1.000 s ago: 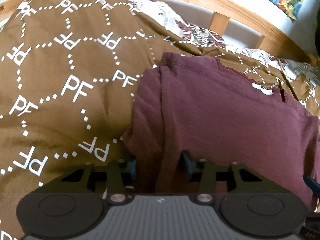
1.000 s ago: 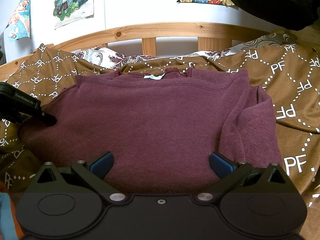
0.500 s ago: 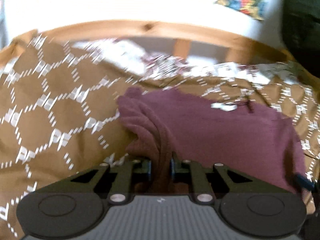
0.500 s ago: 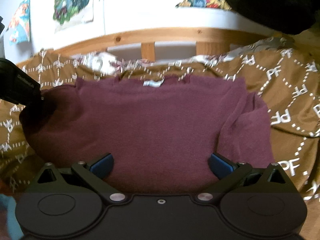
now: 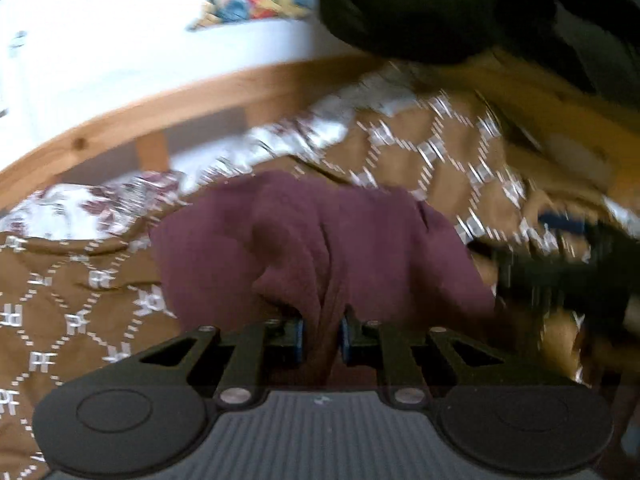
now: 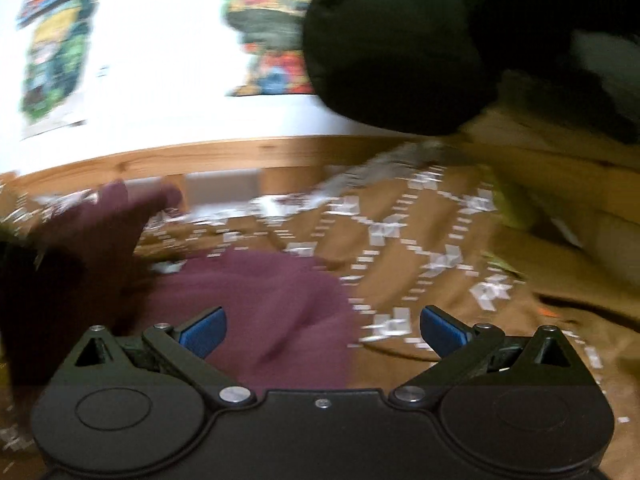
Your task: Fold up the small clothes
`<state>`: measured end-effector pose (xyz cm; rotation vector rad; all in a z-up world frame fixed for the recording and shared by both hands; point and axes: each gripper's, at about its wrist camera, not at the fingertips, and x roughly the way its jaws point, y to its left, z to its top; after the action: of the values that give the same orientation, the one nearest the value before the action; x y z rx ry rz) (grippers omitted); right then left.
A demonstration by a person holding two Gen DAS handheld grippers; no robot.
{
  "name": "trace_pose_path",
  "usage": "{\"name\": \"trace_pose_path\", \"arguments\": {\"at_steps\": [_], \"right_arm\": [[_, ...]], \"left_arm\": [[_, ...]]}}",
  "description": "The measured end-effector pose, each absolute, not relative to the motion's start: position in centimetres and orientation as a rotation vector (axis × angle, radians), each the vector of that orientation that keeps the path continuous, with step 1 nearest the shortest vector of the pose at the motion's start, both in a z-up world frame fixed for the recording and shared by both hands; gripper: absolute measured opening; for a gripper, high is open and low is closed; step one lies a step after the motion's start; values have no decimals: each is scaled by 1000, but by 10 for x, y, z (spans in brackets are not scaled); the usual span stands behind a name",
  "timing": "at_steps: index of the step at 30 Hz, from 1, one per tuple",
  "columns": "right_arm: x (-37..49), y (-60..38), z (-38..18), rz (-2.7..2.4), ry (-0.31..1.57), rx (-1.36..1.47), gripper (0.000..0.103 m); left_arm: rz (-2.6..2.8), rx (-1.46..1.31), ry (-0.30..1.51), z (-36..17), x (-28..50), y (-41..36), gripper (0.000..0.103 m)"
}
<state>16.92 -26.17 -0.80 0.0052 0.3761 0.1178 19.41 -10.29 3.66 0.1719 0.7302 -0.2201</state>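
Left wrist view, nearest field: the left gripper [image 5: 321, 338] has its blue-padded fingers [image 5: 297, 340] drawn nearly together on a bunched fold of the maroon knit sweater [image 5: 320, 240], so the fabric is clamped between the pads. From the clamp, the garment rises toward 12 o'clock as a gathered, creased mass. It lies on the brown quilted bedspread with white dotted lattice print [image 5: 72, 280], which fills the 8 to 10 o'clock sector. Beyond, a floral white pillowcase [image 5: 80, 208] meets the curved wooden bed rail [image 5: 160, 108].

Progress assessment: one side of the sweater appears lifted for a fold across the body. No flat, finished fold is visible, so most of the task is judged outstanding.

Right wrist view, nearest field: the right gripper [image 6: 322, 330] holds its fingers [image 6: 204, 330] wide apart, with nothing between the pads. Sweater cloth lies below the left finger; bare bedspread lies below the right.

View differences: only the left view shows the clamped fold. Only the right view shows a raised flap of the garment at 10 o'clock, and colourful wall posters [image 6: 52, 60] above the rail. Both views are motion-blurred.
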Motion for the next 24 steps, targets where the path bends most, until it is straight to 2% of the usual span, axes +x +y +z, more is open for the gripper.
{"name": "trace_pose_path", "arguments": {"at_steps": [5, 10, 15, 20, 23, 24], "right_arm": [[177, -299, -9, 16, 409, 92, 102], [179, -306, -11, 17, 424, 130, 102], [178, -295, -11, 70, 420, 114, 102], [175, -285, -7, 118, 404, 107, 102], [173, -280, -5, 152, 379, 109, 102], [172, -279, -4, 168, 371, 115, 102]], "left_arm": [[-241, 186, 764, 16, 190, -115, 22], [-302, 160, 746, 23, 177, -116, 65], [-381, 103, 684, 32, 153, -111, 87], [-399, 61, 604, 39, 127, -99, 93], [-348, 41, 543, 44, 118, -89, 103], [-307, 34, 524, 45, 116, -84, 102]]}}
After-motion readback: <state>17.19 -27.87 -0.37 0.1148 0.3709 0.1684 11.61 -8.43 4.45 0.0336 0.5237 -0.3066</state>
